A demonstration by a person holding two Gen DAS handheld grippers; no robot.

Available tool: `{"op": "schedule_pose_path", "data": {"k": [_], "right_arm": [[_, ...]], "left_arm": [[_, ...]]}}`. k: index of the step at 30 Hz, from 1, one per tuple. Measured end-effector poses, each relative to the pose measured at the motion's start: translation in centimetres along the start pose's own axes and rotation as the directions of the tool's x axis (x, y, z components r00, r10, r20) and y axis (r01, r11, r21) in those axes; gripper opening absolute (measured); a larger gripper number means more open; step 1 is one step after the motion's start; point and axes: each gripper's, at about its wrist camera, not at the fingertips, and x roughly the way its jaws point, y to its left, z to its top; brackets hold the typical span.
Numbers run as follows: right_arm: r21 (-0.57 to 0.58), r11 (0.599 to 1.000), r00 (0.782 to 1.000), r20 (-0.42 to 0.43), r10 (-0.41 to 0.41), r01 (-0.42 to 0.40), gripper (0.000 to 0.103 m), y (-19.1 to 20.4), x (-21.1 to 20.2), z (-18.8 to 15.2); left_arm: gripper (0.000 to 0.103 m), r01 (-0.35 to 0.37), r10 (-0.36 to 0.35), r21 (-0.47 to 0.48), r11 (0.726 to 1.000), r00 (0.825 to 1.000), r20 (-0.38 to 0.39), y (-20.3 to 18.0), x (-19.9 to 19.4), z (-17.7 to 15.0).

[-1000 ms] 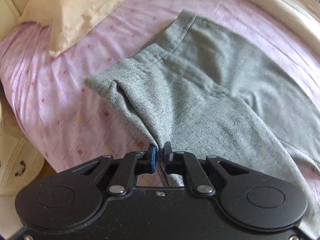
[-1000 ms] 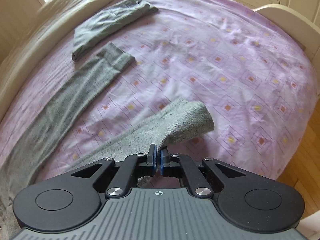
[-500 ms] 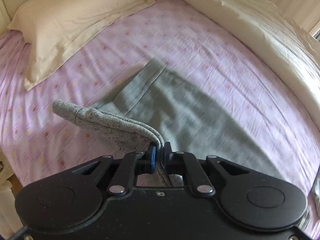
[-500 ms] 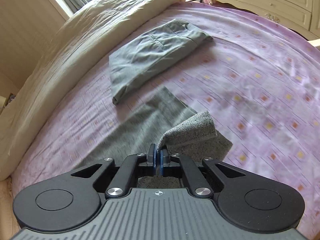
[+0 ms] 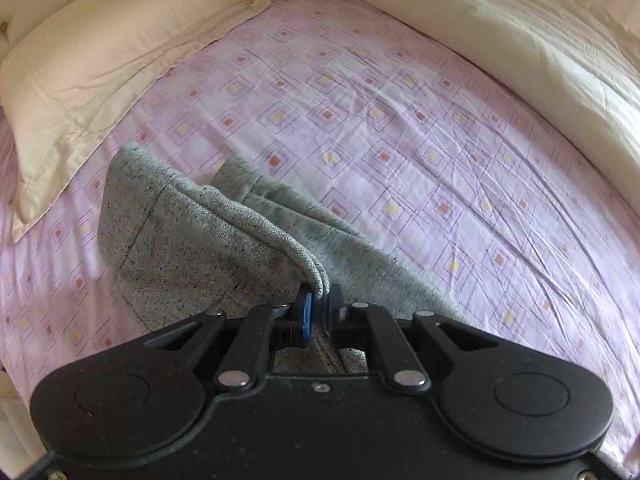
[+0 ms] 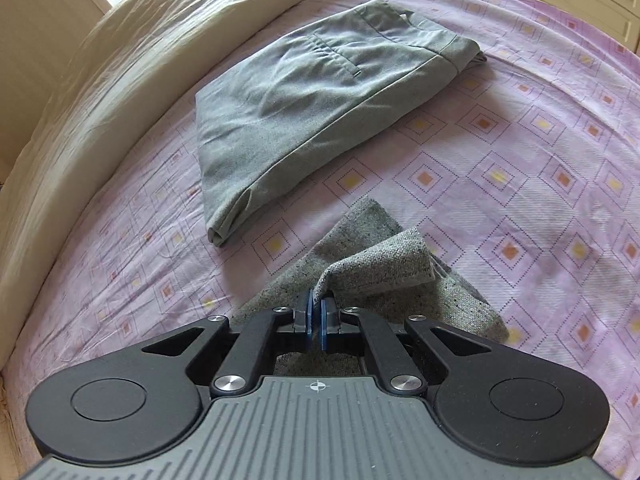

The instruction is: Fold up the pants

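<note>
Speckled grey woven pants hang pinched in both hand-held grippers.

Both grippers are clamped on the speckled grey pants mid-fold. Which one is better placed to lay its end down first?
Right, probably. The right gripper holds its corner of the speckled grey pants low over cloth already lying on the sheet; the left gripper's end drapes higher.

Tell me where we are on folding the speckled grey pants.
Done: another grey pair lies folded on the bed sheet. In hand: left tool and right tool each pinch the speckled pants, one layer doubled over the other. Left: lay it down, release, fold shorter.
</note>
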Motion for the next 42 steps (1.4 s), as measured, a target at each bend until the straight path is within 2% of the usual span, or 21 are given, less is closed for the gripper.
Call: {"op": "schedule_pose_path", "data": {"k": [9,20,35,42], "right_arm": [[0.013,0.997,0.997,-0.017,-0.081,0.081,0.004,1.3,2.6,0.5],[0.006,0.992,0.991,-0.036,-0.128,0.129,0.004,2.1,4.6,0.6],[-0.004,0.99,0.99,-0.034,-0.14,0.139,0.005,2.4,5.7,0.7],[-0.021,0.99,0.99,-0.023,-0.14,0.139,0.006,2.6,5.9,0.7]], "left_arm": [[0.012,-0.031,0.03,-0.003,1.0,0.997,-0.07,-1.8,5.2,1.8],[0.017,-0.075,0.075,0.003,0.997,0.994,-0.085,-2.9,8.0,2.4],[0.02,-0.16,0.167,0.124,0.979,0.985,-0.048,-5.3,9.1,2.1],[0.024,-0.189,0.197,0.236,0.953,0.98,-0.008,-6.4,9.1,1.4]]}}
